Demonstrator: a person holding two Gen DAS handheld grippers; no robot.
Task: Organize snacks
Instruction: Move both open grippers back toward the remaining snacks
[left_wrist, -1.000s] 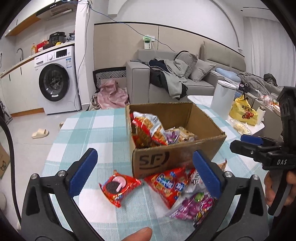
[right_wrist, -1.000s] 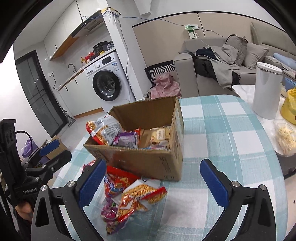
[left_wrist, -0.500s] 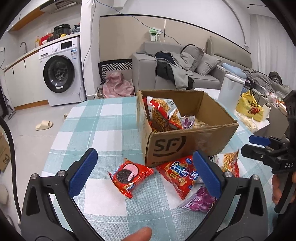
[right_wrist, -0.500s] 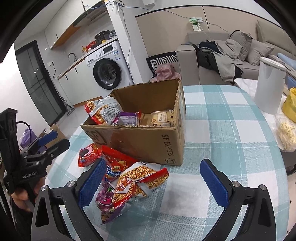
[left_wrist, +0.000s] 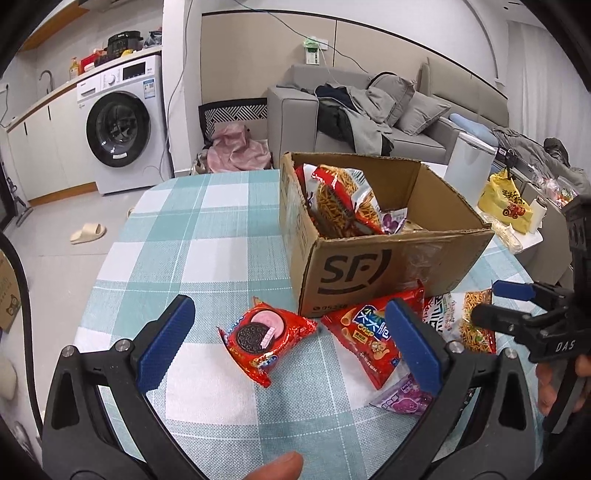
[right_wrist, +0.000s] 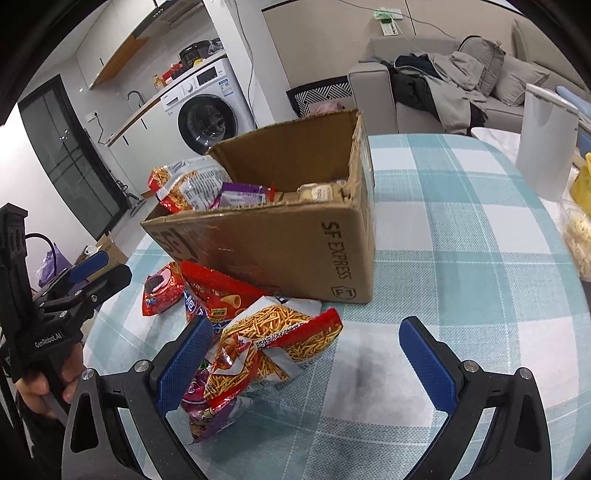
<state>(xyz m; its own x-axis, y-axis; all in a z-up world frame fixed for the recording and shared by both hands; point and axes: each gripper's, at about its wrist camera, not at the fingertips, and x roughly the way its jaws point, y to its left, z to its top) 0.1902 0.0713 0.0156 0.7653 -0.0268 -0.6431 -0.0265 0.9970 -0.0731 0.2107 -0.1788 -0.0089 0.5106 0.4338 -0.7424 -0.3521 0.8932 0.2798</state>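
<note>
Left gripper (left_wrist: 288, 350): its jaws are standing wide apart and holding nothing; it is hovering just above the table with the cookie packet lying between the blue pads.
Right gripper (right_wrist: 306, 354): it is likewise spread wide and empty, hanging over the near edge of the loose pile.
Cardboard box (left_wrist: 388, 266): it is sitting open-topped on the checked tablecloth (left_wrist: 192, 236), already holding several snack bags, one noodle-snack bag leaning up against its left wall.
Cookie packet (left_wrist: 264, 338): it is lying flat on the cloth just in front of the box's near left corner, apart from the other packets.
Loose pile: a red corn-snack bag (left_wrist: 369, 339), a noodle-stick bag (right_wrist: 273, 343) and a purple packet (right_wrist: 207, 406) are overlapping just beside the box front.
Step in hand (judgement): the left tool appears to be lining up on the cookie packet for a pick into the box.
Advice: lower until both pads are flanking the packet's short sides, close gently on the crimped foil so the cookies are not crushed, and lift clear of the box rim before releasing.
Risk: the slick wrapper may be sliding away on the cloth if only one pad is touching first.
</note>
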